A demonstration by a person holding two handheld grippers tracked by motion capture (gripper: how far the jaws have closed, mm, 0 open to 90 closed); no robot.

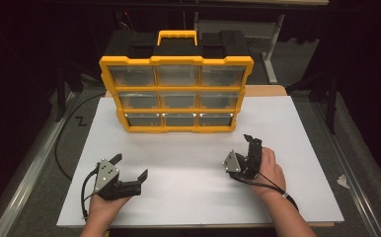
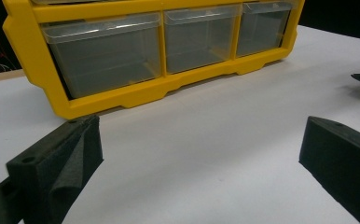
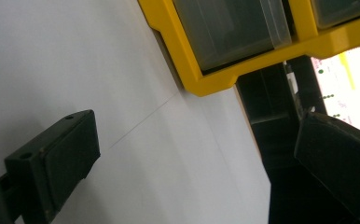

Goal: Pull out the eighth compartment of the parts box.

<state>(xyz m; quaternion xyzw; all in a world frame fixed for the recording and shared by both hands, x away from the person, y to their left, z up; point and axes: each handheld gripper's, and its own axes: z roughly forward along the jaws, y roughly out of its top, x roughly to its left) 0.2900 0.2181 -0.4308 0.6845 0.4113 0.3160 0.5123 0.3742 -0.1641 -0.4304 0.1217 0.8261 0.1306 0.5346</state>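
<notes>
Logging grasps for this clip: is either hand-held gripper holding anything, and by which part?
Nothing is held. The left hand-held gripper and the right hand-held gripper are both open over the white board, apart from the yellow drawer organizer.

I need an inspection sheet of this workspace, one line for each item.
Surface: white board, bare in front.
Job's things: yellow drawer organizer upright at the far edge, nine clear drawers shut, contents unclear.
Clutter: nothing seen on the board.
Grippers: left gripper and right gripper open, holding nothing, apart from the organizer.
Cables: black cable runs left of the board.
Surroundings: dark room, crumpled white scrap on the floor at right.
</notes>
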